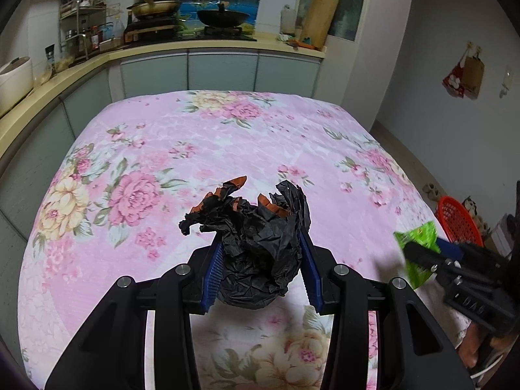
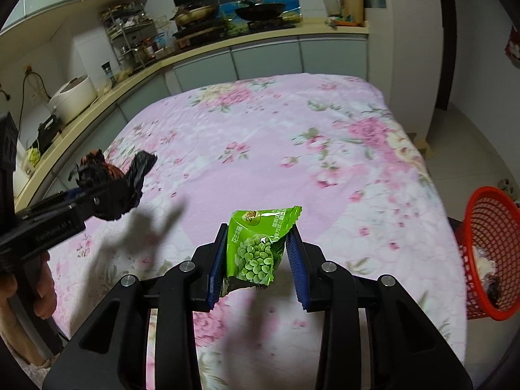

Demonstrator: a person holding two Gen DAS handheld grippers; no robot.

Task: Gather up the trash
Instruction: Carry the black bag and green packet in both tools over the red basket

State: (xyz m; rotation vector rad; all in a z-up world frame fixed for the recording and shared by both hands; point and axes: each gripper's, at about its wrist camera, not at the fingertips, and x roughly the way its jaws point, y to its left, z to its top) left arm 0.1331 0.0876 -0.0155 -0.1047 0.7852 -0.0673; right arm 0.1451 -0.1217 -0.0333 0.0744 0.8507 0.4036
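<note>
A crumpled black plastic wad [image 1: 256, 240] with orange scraps in it sits between the blue pads of my left gripper [image 1: 260, 253], which is shut on it just above the flowered pink cloth [image 1: 195, 143]. My right gripper [image 2: 258, 247] is shut on a green pea-snack packet [image 2: 256, 256] and holds it upright above the cloth [image 2: 276, 149]. In the left wrist view the right gripper [image 1: 419, 256] with the green packet [image 1: 417, 235] shows blurred at the right edge. The right wrist view has the left gripper [image 2: 107, 195] and its black wad [image 2: 110, 175] at the left.
A red mesh basket [image 2: 487, 227] with some waste inside stands on the floor off the table's right side, also seen as a red basket [image 1: 455, 217] in the left view. A kitchen counter [image 1: 195, 48] with pans, a rack and a rice cooker runs behind and left.
</note>
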